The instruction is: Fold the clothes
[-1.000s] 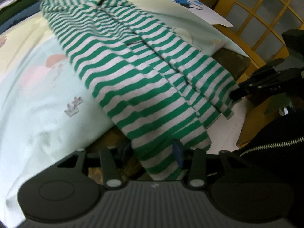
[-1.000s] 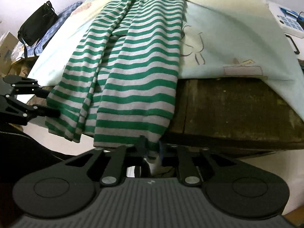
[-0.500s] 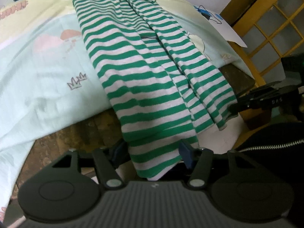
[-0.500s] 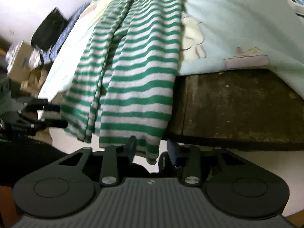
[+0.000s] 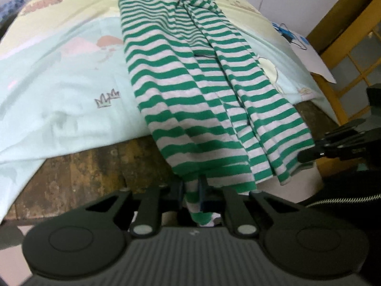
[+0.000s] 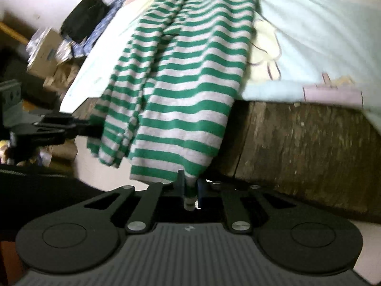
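Items, task: 1 green-and-white striped knit garment (image 5: 190, 90), laid lengthwise on the bed sheet, pale mint cotton w/ cartoon prints (image 5: 71, 100). Lower hem end overhangs the front edge of the dark worn wooden bed frame (image 5: 78, 166) and hangs free below it. Garment shows 2 long folded-in panels meeting along a centre seam; far end is bunched near the top of the sheet.

Grippers: 2.
- Left gripper (image 5: 192, 195): jaws nearly together, clamped on 1 hem corner of the garment; a strip of striped fabric passes btwn the fingers and pokes out below them.
- Right gripper (image 6: 189, 190): jaws likewise pinched on the opposite hem corner; a narrow striped tab sits btwn the fingers.
Each gripper is visible in the other's view, at the side of the hanging hem, approx. level w/ it.

Surroundings: 1 black bag (image 6: 83, 21) and 1 cardboard box (image 6: 45, 50) left of the bed in right wrist view; 1 yellow wooden lattice frame (image 5: 338, 54) at right in left wrist view; 1 white paper sheet (image 5: 314, 59) on the bed's right edge.
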Demonstrator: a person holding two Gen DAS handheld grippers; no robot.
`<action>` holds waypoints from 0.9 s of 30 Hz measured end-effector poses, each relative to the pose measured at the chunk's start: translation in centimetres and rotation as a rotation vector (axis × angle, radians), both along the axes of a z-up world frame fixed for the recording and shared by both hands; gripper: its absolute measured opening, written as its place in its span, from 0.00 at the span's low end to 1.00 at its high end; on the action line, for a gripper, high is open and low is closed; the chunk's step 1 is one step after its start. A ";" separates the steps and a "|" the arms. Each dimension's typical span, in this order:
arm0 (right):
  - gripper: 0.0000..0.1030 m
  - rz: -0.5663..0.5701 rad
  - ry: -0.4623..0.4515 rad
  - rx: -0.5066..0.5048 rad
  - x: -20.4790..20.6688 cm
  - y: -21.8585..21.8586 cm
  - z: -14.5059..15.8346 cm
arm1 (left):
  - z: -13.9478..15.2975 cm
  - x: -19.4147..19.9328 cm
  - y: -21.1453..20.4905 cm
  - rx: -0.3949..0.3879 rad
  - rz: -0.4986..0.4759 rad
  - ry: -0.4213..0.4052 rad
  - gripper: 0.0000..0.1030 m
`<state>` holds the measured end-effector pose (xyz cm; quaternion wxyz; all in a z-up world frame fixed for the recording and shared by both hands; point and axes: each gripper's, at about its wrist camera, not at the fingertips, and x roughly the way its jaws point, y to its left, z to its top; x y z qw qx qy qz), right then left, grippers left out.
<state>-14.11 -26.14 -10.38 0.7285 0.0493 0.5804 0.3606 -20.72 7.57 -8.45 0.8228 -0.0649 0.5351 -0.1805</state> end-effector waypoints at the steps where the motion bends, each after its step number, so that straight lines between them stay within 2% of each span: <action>1: 0.09 0.017 -0.004 0.010 0.1 -0.2 0.4 | 0.2 -0.1 0.1 0.000 0.019 0.002 0.05; 6: 0.09 0.065 -0.029 0.058 1.4 -0.8 1.9 | 1.4 0.1 0.8 -0.025 0.136 -0.006 0.05; 10: 0.09 0.067 -0.035 0.116 3.0 -1.2 2.8 | 3.0 0.8 0.7 -0.058 0.208 -0.057 0.05; 15: 0.09 0.038 -0.028 0.203 5.4 -1.5 4.5 | 5.4 2.3 1.1 -0.089 0.243 -0.135 0.05; 19: 0.09 -0.031 -0.032 0.289 8.2 -1.6 6.1 | 7.3 4.8 2.4 -0.123 0.252 -0.203 0.05; 22: 0.09 -0.129 -0.045 0.328 10.8 -1.3 7.0 | 8.0 7.5 3.3 -0.139 0.251 -0.230 0.05; 27: 0.09 -0.274 -0.087 0.331 14.9 -1.3 7.0 | 8.2 13.1 4.0 -0.119 0.234 -0.277 0.05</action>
